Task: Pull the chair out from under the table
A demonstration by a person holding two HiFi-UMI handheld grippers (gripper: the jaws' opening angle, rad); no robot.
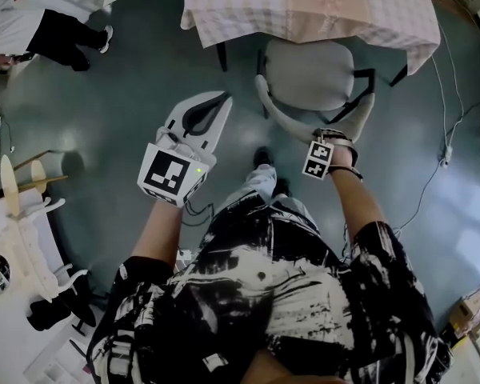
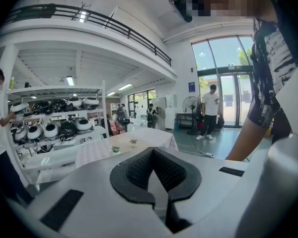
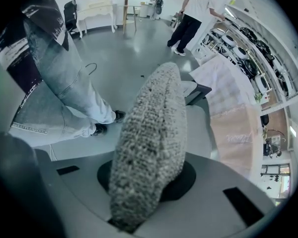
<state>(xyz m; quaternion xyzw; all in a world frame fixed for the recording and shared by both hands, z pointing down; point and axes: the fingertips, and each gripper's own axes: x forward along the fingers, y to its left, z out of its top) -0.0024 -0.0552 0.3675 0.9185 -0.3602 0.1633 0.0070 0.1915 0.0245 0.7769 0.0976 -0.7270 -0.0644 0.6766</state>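
Observation:
The chair has a grey seat (image 1: pixel 308 74) and a curved, nubbly grey backrest (image 1: pixel 288 122). It stands half under the table (image 1: pixel 304 6), which wears a pink checked cloth. My right gripper (image 1: pixel 330 137) points down and is shut on the right end of the backrest top; in the right gripper view the backrest (image 3: pixel 151 133) fills the space between the jaws. My left gripper (image 1: pixel 222 101) hovers over the floor to the left of the chair, touching nothing. In the left gripper view its black pads (image 2: pixel 139 170) meet at the tips with nothing held.
A person in a white shirt and black trousers (image 1: pixel 56 22) stands at the far left. White furniture (image 1: pixel 16 238) lines the left edge. A cable (image 1: pixel 444 134) runs over the floor right of the chair. My own legs (image 3: pixel 64 98) are close behind the chair.

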